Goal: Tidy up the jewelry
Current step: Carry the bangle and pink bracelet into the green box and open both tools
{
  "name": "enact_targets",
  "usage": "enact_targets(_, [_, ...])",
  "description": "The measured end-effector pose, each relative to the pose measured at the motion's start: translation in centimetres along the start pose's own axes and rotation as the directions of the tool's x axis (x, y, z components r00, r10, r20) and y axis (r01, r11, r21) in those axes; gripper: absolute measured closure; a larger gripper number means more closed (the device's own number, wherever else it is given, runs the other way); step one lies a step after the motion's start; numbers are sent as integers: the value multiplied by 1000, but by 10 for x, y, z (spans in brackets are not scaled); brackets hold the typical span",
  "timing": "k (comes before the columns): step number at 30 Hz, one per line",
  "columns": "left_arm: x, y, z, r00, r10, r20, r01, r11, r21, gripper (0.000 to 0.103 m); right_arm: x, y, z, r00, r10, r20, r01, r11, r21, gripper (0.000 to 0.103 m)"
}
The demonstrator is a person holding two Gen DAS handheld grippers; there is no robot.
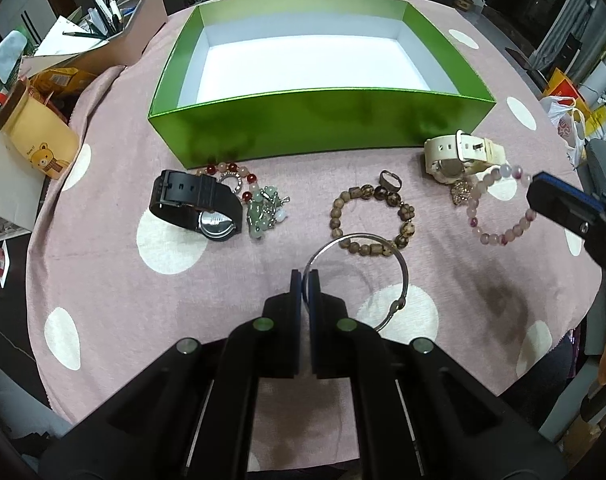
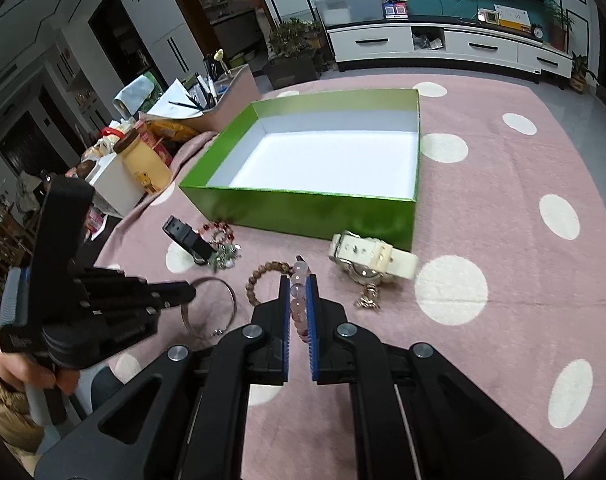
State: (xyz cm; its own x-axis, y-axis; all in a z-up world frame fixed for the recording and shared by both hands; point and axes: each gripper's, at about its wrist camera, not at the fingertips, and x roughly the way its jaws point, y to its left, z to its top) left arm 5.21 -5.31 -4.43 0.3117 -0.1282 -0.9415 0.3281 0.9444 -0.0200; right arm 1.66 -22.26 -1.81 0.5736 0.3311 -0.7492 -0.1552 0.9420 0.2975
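Left claw [image 1: 305,280] clamped on the thin silver bangle [image 1: 361,276], right claw [image 2: 295,292] pinching the pink bead bracelet [image 2: 299,300], probably both lifted off the table [image 2: 503,320], for carrying into the empty green box [image 2: 315,204] behind.

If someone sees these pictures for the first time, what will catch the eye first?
The bright green box, open with a white floor, stands at the back of the pink dotted cloth. In front of it lies a row of jewelry. The left gripper pinches a silver bangle; the right gripper holds a pink bead bracelet.
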Motion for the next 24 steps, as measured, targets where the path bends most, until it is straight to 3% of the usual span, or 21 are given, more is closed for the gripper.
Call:
enact_targets(12, [-25,5,21,999,5,53,-5,1000,0,101,-17,0,16,999,-32,17,33,997,-66,96])
enact_targets(24, [-46,27,102,987,67,144,-58,996,-71,100,-19,-11,72,992,-78,97,86,993,-77,96])
